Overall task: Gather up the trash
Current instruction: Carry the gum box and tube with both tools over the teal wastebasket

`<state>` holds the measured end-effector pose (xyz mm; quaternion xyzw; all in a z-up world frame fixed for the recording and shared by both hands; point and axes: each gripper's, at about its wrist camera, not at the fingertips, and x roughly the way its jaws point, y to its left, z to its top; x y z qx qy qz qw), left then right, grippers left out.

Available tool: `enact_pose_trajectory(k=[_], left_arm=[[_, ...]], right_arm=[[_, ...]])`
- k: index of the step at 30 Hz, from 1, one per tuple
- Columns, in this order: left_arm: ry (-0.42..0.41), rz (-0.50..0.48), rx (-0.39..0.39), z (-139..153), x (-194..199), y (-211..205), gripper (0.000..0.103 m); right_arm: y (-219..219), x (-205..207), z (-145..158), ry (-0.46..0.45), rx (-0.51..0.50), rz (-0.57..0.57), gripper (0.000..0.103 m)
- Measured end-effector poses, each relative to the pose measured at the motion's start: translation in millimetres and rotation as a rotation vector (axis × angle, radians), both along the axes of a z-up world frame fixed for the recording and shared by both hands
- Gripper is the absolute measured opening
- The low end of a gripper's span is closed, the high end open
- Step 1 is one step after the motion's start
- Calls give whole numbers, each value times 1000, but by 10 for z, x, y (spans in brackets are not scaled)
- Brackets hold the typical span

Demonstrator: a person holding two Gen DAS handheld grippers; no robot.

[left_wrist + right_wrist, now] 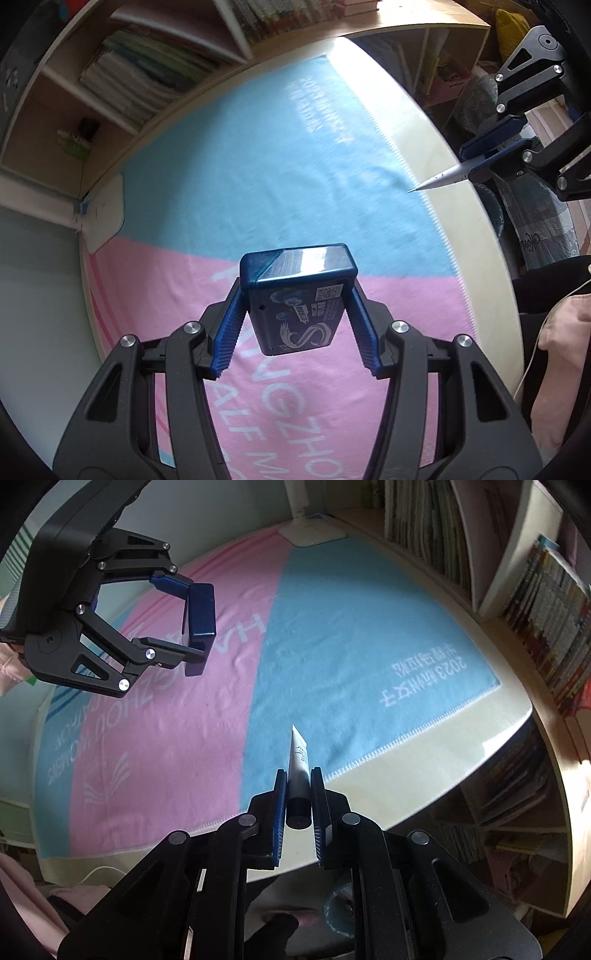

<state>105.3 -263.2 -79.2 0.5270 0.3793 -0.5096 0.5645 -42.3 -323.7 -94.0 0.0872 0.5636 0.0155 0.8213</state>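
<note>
Left wrist view: the left gripper [295,317] pinches a dark blue box [299,295] between its pads, held clear above the pink-and-blue towel [258,166] on the worktop [436,184].

Right wrist view: the right gripper [299,801] is pressed together on a white tube [298,760], above the towel's near edge. Both pieces of trash seem picked up; the carrying step looks underway. Next calls for finding a bin, possibly the one below the towel's near edge
</note>
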Motion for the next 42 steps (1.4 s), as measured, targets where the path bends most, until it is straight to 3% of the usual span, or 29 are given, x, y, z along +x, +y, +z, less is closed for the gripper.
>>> enact_pose_trajectory(k=[13,27,42], left_arm=[[31,-202,-22,-21,-1536,-825,51],[92,-413,36,-401,-3181,-1428,51],[137,-520,89,-709,-4045,-1502,51]], right_arm=[[-608,-1539,-43,24,2,-206,14],[-988,-3027,-364,102,46,-387,14],[-988,-3880,-633,133,103,-515,14]])
